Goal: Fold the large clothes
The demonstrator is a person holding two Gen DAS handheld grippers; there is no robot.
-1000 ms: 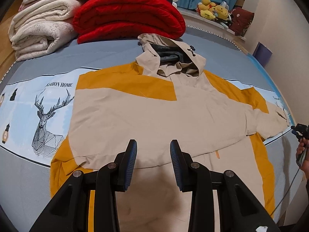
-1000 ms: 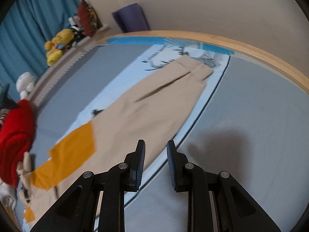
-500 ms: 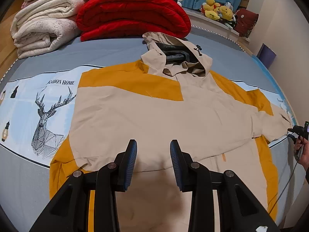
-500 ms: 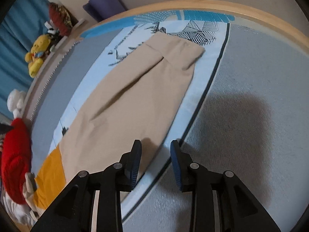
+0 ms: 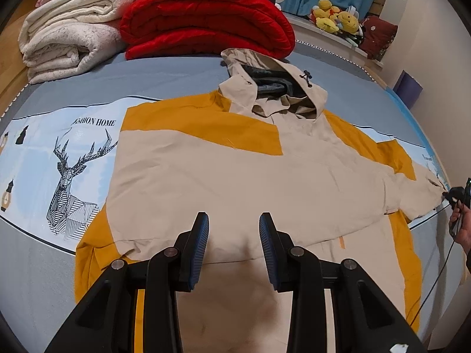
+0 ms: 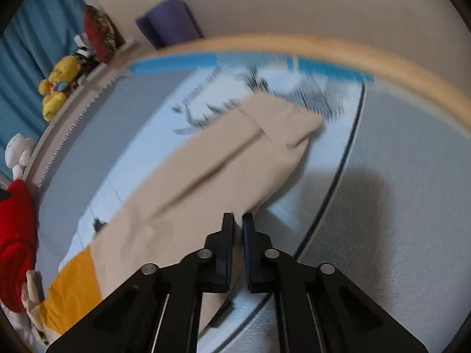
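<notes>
a beige and mustard hooded jacket [image 5: 223,176] lies spread flat on the bed [image 5: 176,79], hood toward a folded red blanket [image 5: 206,20]. the left gripper [image 5: 233,244] hovers over the jacket's folded body, jaws apart and empty. the right gripper [image 6: 238,223] is clenched at the edge of the beige sleeve [image 6: 223,161]; whether cloth is pinched i cannot tell.

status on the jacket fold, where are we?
Done: the left sleeve already lies folded across the jacket. In hand: the right gripper is shut on the edge of the right sleeve, still outstretched. Left gripper hovers open. Remaining: fold that sleeve in, then the body and hood.
</notes>
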